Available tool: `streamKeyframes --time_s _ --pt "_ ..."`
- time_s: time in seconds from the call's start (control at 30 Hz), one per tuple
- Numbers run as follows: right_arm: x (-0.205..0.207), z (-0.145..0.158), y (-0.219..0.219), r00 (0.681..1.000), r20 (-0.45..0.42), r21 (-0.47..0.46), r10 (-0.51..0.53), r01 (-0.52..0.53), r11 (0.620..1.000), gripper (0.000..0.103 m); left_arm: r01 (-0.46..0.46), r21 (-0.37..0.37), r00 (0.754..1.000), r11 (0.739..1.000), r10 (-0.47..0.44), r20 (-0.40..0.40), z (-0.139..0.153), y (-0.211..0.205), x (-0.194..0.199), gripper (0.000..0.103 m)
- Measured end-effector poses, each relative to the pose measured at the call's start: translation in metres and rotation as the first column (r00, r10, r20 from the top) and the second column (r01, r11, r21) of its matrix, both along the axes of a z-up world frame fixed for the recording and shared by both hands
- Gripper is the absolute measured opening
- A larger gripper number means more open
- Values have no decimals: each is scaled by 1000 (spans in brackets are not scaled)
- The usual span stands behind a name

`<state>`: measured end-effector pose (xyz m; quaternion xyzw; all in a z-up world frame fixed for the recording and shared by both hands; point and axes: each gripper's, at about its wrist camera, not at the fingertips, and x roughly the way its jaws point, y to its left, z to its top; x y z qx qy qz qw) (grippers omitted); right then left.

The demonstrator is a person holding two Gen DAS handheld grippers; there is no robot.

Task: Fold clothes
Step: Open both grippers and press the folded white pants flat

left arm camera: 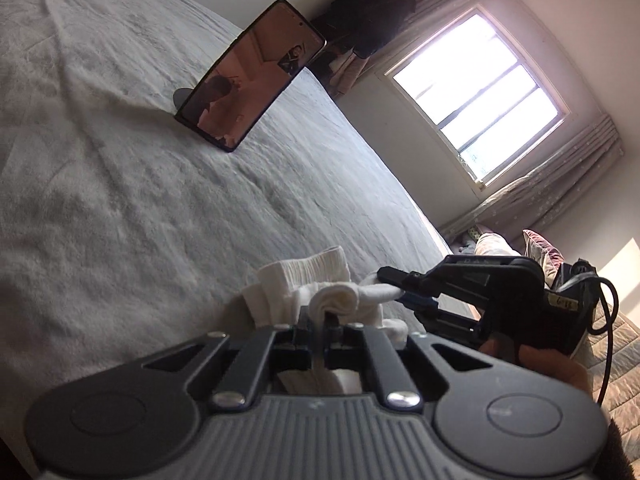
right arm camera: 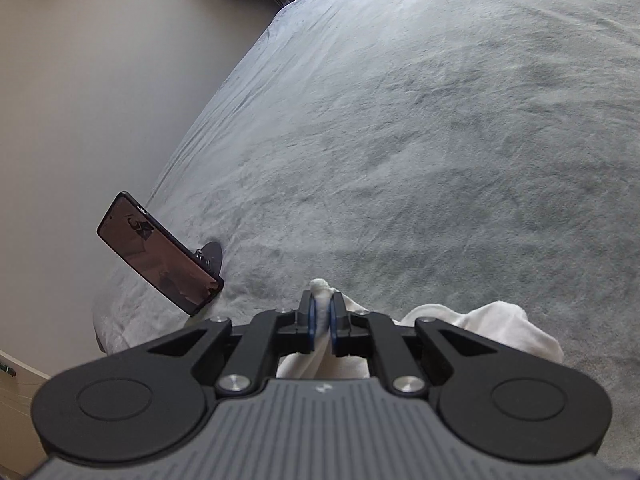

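A small white ribbed garment [left arm camera: 304, 284] hangs bunched between both grippers just above the grey bed cover [left arm camera: 120, 184]. My left gripper [left arm camera: 325, 316] is shut on a rolled fold of the white garment at the bottom middle of its view. To its right the right gripper [left arm camera: 394, 280] pinches another corner of the cloth. In the right wrist view my right gripper [right arm camera: 323, 312] is shut on the white garment [right arm camera: 500, 328], a tuft poking out past the blue pads [right arm camera: 311, 316]. Most of the cloth there is hidden under the gripper body.
A dark phone [left arm camera: 252, 76] stands propped on a small stand on the bed, also visible as the phone [right arm camera: 160, 252] near the bed's left edge. A bright window [left arm camera: 476, 96] with curtains, a dark bag [left arm camera: 372, 16] and cushions [left arm camera: 536, 240] lie beyond the bed.
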<state>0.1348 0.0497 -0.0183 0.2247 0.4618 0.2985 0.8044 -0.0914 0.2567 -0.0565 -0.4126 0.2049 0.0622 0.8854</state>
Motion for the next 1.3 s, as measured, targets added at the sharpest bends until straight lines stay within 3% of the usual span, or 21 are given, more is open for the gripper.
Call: streamKeyframes --time_s 0.17,0.27,0.33,0.53,0.73,0.9,1.07,1.17,1.3 --pt "1 -5 12 1000 7 33 4 -4 999 14 -10 24 999 1000 11 -35 -1 4 2 7" --pt "0 -2 1 999 38 91 -23 20 996 21 -17 82 999 996 19 -32 5 2 0 22" --pt "-1 1 -8 997 60 124 -46 38 992 48 -28 129 999 991 31 -22 10 0 -3 34" --pt "-29 9 -48 976 181 55 -122 114 992 49 -6 293 1000 956 8 -6 32 -16 -1 34" --pt "-65 -3 -82 965 211 -14 -158 165 986 49 123 448 992 886 -98 -79 56 -35 28 37" --pt "-77 -11 -97 962 194 -8 -191 197 980 49 242 497 969 833 -180 -171 64 -33 67 37" --pt "-82 -18 -106 958 161 44 -236 232 972 49 313 543 949 779 -232 -214 54 -28 98 36" --pt "-83 -24 -104 957 146 55 -252 246 968 49 334 527 943 782 -271 -195 44 -26 104 34" --pt "-84 -31 -96 955 135 55 -263 258 965 49 335 502 942 798 -280 -184 32 -22 108 6"
